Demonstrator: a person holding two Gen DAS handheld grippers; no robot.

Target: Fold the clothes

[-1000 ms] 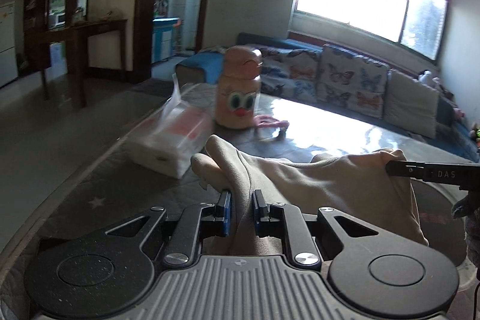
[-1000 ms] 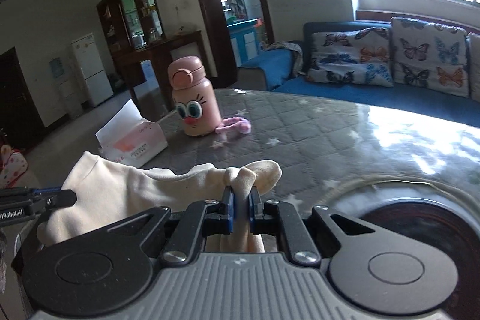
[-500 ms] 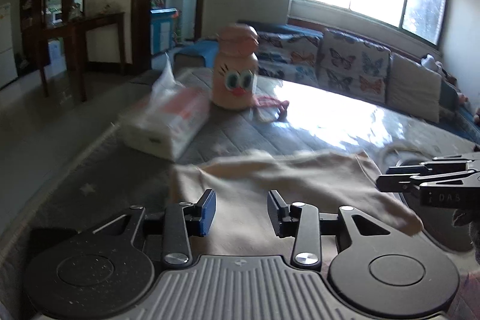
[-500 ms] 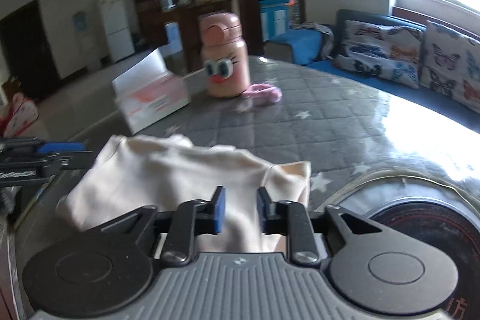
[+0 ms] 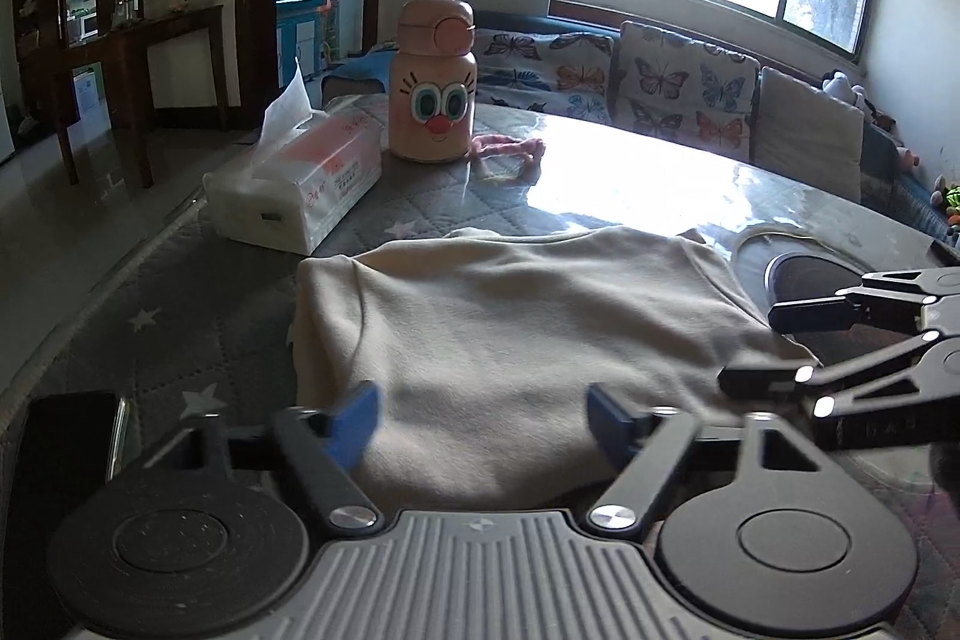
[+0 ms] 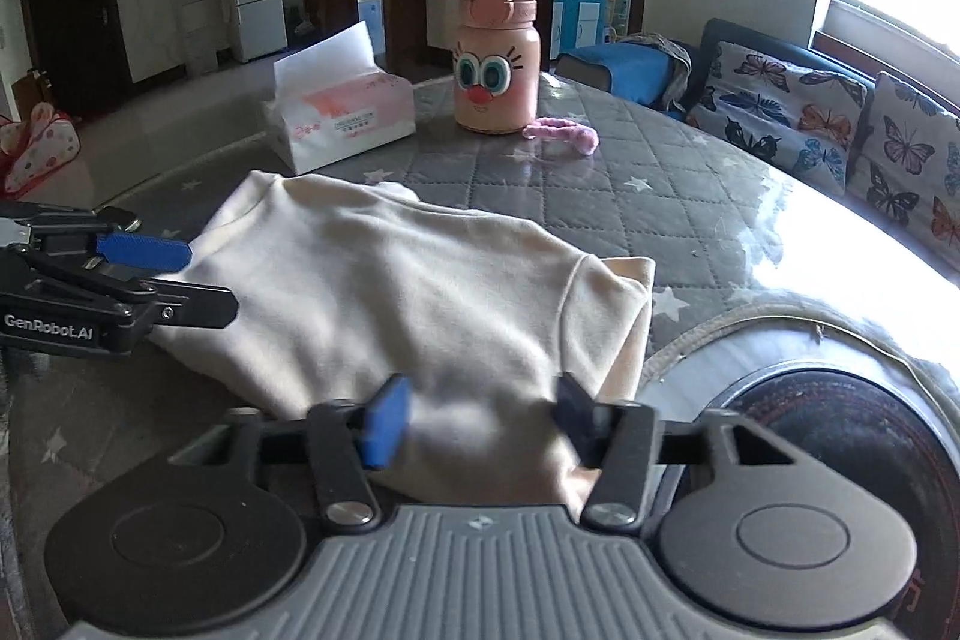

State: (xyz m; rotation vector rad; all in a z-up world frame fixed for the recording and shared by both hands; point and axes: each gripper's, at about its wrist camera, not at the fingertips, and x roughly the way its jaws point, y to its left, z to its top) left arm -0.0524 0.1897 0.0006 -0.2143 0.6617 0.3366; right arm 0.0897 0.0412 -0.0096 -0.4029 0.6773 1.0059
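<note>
A cream folded garment [image 5: 510,334] lies flat on the grey quilted table [image 5: 180,298]; it also shows in the right wrist view [image 6: 390,292]. My left gripper [image 5: 483,415] is open and empty, its jaws wide apart over the garment's near edge. My right gripper [image 6: 480,415] is open and empty too, over the garment's near right corner. In the left wrist view the right gripper [image 5: 774,340] sits at the garment's right edge. In the right wrist view the left gripper [image 6: 180,280] sits at its left edge.
A tissue box [image 5: 294,187] and a pink cartoon bottle [image 5: 432,100] stand behind the garment, with a pink cord [image 5: 510,148] beside the bottle. A dark phone [image 5: 60,436] lies at the near left. A round dark burner [image 6: 840,436] sits right. A sofa [image 5: 660,100] is beyond the table.
Both grippers let go of the garment and opened wide. The garment dropped from its lifted, bunched hold and now lies flat and folded on the table.
</note>
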